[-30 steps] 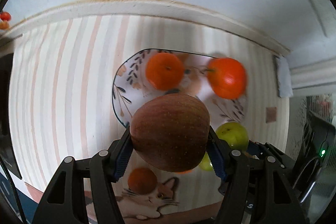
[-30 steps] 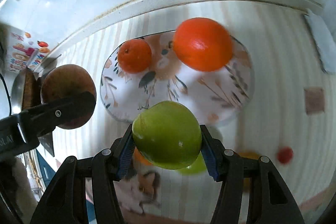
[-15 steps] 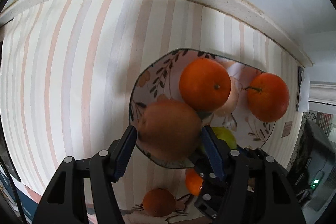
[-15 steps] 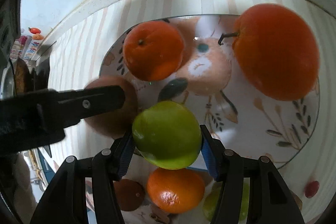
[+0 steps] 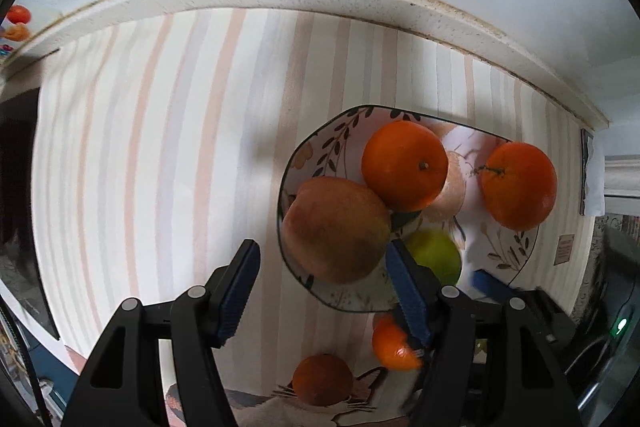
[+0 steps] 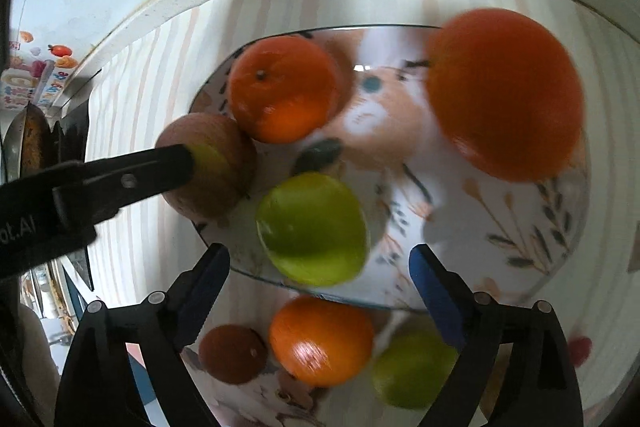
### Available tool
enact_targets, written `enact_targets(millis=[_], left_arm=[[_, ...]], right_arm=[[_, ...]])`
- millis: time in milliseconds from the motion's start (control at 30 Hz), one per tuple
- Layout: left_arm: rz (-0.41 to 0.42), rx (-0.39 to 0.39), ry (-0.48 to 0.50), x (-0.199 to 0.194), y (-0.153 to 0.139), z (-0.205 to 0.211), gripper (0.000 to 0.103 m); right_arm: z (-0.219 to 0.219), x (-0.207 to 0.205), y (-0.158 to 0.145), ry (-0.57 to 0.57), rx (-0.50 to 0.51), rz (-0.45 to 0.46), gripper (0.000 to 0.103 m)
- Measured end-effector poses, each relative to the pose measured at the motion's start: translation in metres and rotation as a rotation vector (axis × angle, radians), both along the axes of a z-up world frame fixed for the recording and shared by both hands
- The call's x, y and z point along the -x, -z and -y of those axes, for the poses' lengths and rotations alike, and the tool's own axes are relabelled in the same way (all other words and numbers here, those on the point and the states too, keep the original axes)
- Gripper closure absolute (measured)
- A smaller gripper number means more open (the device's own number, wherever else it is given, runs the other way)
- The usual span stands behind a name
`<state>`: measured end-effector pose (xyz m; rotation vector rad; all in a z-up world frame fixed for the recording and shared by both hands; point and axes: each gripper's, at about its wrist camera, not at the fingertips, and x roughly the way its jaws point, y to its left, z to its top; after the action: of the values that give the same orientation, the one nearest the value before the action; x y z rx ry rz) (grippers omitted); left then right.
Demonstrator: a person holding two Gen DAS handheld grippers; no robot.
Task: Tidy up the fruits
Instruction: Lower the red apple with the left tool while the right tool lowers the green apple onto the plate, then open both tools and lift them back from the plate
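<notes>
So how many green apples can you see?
2. One green apple lies on the plate, just ahead of the open right gripper. The other sits off the plate, nearer. More may be hidden.

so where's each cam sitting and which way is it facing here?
Left wrist: on the left gripper, looking down along open fingers at the brown apple on the plate; the right gripper shows low right.
Right wrist: on the right gripper, looking down along open fingers at the green apple; a left finger crosses in.
Shared: plate, both apples, two oranges on the plate, loose fruit below.
</notes>
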<state>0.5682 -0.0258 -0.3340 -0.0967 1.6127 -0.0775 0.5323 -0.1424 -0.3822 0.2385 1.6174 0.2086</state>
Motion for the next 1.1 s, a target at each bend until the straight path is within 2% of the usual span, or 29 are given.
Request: enact_targets(millis=[67, 133, 233, 433, 567, 800, 1100], left_arm=[[0.022, -0.019, 0.008, 0.005, -0.006, -0.001, 0.020], [0.036, -0.038, 0.010, 0.014, -0.009, -0.003, 0.015], [0.053, -0.052, 0.008, 0.028, -0.014, -0.004, 0.013], [0.112, -0.058, 0.000, 0.064, -0.030, -0.007, 0.013], [0.183, -0.071, -0.014, 0.087, -0.050, -0.009, 0.013], [0.329, -0.096, 0.000, 0.124, -0.097, -0.009, 0.013], [0.424, -0.084, 0.061, 0.167, -0.141, -0.001, 0.013]], right_arm=[[0.010, 0.005, -0.008, 0.006, 0.037, 0.013, 0.009], [0.021, 0.011, -0.016, 0.019, 0.057, 0.026, 0.009], [0.039, 0.022, -0.031, 0.038, 0.118, 0.058, 0.009], [0.066, 0.042, -0.067, 0.066, 0.168, 0.122, 0.009], [0.071, 0.059, -0.098, 0.075, 0.181, 0.186, 0.009], [0.059, 0.092, -0.142, 0.076, 0.207, 0.303, 0.009], [0.057, 0.144, -0.194, 0.107, 0.201, 0.407, 0.009]])
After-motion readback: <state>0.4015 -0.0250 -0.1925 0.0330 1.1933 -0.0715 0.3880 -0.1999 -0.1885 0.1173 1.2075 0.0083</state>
